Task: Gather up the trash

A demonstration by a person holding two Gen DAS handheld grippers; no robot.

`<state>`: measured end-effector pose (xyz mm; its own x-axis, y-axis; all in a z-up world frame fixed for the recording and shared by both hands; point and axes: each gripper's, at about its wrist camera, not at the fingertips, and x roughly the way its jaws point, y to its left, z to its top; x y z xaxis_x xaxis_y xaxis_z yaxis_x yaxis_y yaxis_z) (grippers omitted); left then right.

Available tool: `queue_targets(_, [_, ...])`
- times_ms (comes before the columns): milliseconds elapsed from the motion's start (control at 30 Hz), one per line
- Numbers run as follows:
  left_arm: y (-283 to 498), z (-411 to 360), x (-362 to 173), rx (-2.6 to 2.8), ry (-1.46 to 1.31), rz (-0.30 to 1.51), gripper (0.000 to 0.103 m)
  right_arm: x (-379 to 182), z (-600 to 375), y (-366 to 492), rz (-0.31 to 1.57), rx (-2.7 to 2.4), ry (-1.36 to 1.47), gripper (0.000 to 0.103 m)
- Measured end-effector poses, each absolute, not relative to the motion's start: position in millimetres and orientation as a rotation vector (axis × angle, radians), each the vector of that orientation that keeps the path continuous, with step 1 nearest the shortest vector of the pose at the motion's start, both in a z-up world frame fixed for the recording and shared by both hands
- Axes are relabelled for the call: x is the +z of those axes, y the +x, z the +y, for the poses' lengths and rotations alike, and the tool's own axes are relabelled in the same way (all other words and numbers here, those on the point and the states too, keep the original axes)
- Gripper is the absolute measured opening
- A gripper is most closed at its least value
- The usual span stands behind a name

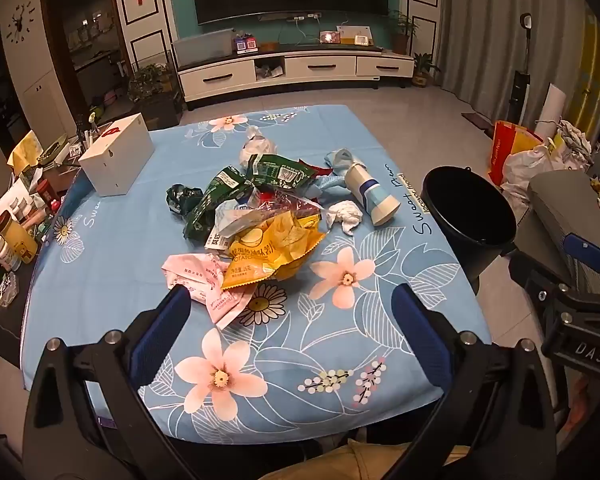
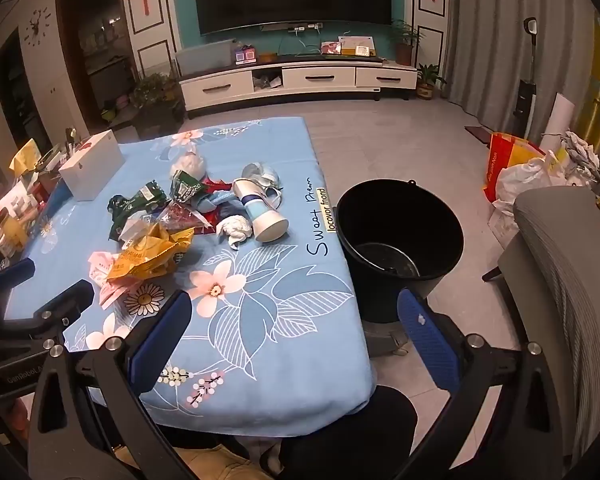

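A heap of trash lies mid-table on the blue flowered cloth [image 1: 112, 264]: a yellow chip bag [image 1: 270, 250], green wrappers [image 1: 224, 192], a pink wrapper [image 1: 204, 284], a crumpled white tissue [image 1: 346, 214] and a white-and-blue tipped cup [image 1: 374, 194]. A black bucket [image 2: 400, 236] stands on the floor off the table's right edge. My left gripper [image 1: 294, 308] hovers open just short of the pink wrapper, holding nothing. My right gripper [image 2: 296, 316] is open and empty over the table's near right corner; the chip bag [image 2: 148, 256] lies to its left.
A white box [image 1: 118, 158] sits at the table's back left. Bottles and jars [image 1: 8, 236] crowd a side surface on the left. A grey chair [image 2: 560, 264] stands right of the bucket, with bags [image 2: 528, 168] behind it. A TV cabinet [image 1: 296, 70] lines the far wall.
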<state>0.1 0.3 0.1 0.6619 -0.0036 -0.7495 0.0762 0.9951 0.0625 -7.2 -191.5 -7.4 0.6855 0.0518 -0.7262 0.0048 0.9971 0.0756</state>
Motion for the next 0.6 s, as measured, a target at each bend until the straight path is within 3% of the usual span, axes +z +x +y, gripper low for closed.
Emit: queue_targets(600, [0.1,-0.3,0.3,-0.043,0.094,0.842,0.1,-7.6,-192.0,-7.3,0.814,0.024,0.067,0.101])
